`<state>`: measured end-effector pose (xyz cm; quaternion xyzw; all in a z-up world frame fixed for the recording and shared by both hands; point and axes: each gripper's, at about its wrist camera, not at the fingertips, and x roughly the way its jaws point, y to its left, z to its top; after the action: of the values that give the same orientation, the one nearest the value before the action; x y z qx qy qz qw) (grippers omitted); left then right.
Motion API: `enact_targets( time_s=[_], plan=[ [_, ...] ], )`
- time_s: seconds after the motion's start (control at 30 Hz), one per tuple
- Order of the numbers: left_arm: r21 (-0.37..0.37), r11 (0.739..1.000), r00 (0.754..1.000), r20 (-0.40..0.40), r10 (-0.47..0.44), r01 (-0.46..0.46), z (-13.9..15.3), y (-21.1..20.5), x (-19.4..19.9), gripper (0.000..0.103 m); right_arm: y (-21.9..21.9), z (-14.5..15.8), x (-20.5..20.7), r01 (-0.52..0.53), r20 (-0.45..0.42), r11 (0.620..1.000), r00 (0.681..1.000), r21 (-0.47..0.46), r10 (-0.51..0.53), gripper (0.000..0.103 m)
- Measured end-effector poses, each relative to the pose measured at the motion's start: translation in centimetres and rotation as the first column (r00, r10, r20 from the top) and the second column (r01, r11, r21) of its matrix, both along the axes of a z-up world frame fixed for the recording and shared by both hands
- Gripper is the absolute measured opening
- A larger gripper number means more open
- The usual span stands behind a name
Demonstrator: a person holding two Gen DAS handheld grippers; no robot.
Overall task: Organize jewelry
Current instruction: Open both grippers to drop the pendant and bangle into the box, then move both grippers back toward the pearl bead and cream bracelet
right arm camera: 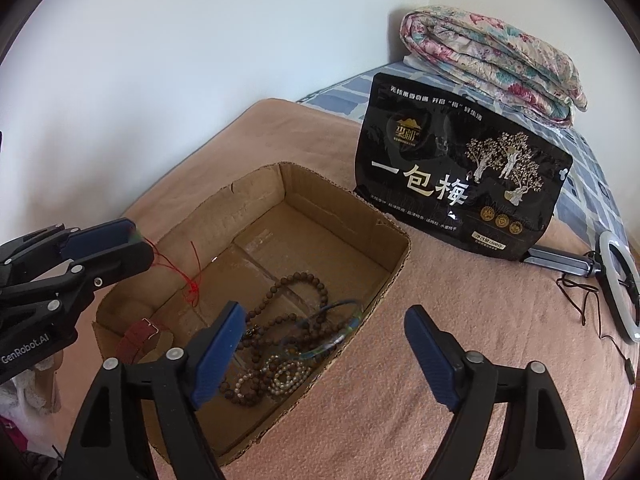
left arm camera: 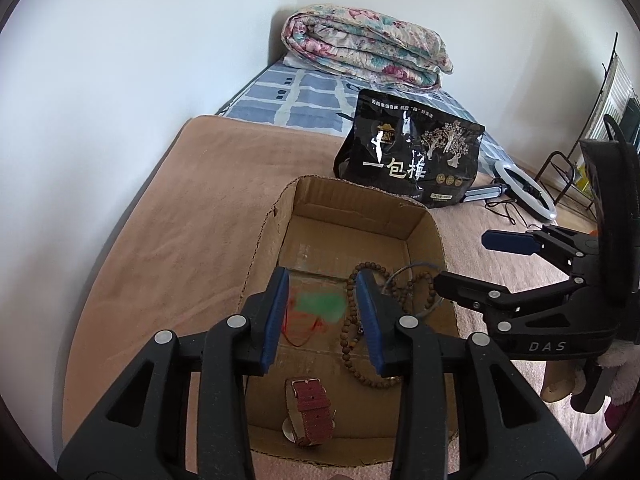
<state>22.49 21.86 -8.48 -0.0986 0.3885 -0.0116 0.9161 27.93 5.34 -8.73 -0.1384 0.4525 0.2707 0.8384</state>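
Overhead, left gripper pinching red-corded pendant above box.

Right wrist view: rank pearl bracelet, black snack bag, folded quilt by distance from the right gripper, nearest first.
From the right gripper:
1. pearl bracelet, in the cardboard box's near corner, just by the left finger.
2. black snack bag, upright on the brown blanket behind the box.
3. folded quilt, far back at the wall corner.

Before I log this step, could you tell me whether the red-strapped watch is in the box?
In: the watch lies on the cardboard box floor, near its corner.
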Motion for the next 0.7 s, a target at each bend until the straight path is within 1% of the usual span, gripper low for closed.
enact_targets(
  time_s=[0.2,0.3,0.57,0.7],
  plan=[
    [0.007,1.000,1.000,0.019,0.006,-0.006,0.7,-0.2,-0.3,0.035,-0.5,0.6,-0.3,0.008,0.006,1.000,1.000,0.004,-0.008,0.085],
    [0.023,1.000,0.999,0.032,0.002,-0.003,1.3,-0.7,-0.6,0.035,-1.0,1.2,-0.7,0.017,0.013,1.000,1.000,0.009,-0.017,0.085],
    [0.029,1.000,0.998,0.068,-0.006,0.004,3.1,-1.7,-1.6,0.035,-2.7,3.8,-2.5,0.032,0.055,0.999,0.998,0.020,-0.033,0.085],
    [0.030,0.999,0.996,0.084,-0.016,0.013,4.2,-2.6,-2.3,0.035,-4.2,5.4,-3.7,0.047,0.079,0.999,0.996,0.026,-0.048,0.085]
  ],
)
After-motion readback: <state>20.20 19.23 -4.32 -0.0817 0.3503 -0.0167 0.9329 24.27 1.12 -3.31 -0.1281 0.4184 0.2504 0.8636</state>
